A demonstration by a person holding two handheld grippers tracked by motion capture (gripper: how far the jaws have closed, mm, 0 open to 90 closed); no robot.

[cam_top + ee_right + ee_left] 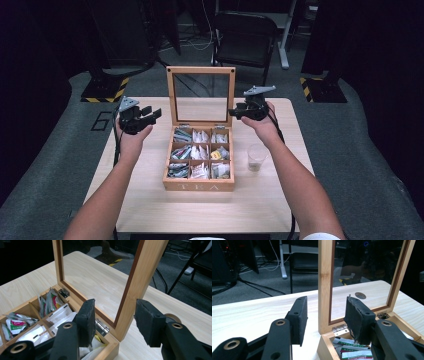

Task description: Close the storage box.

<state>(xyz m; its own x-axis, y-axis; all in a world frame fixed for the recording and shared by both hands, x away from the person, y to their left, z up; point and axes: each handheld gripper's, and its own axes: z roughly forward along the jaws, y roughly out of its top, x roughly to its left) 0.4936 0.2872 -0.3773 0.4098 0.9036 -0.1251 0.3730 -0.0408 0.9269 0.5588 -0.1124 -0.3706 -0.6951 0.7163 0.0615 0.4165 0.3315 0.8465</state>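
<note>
Two handheld grippers flank an open wooden tea box (pixel 198 185) at mid-table. At left, the left gripper (pixel 151 114) hovers with jaws spread beside the raised glass lid (pixel 171 95), gripping nothing. At right, the right gripper (pixel 234 113) straddles the lid's other frame edge, pads apart from the wood. A plastic cup (pixel 256 157) stands just right of the box.

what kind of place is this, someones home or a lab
Most likely a lab or recording studio rather than a home. A small wooden table stands on grey carpet in a dark room, with loose cables on the floor, hazard-striped stand bases and a folding chair behind it.
</note>
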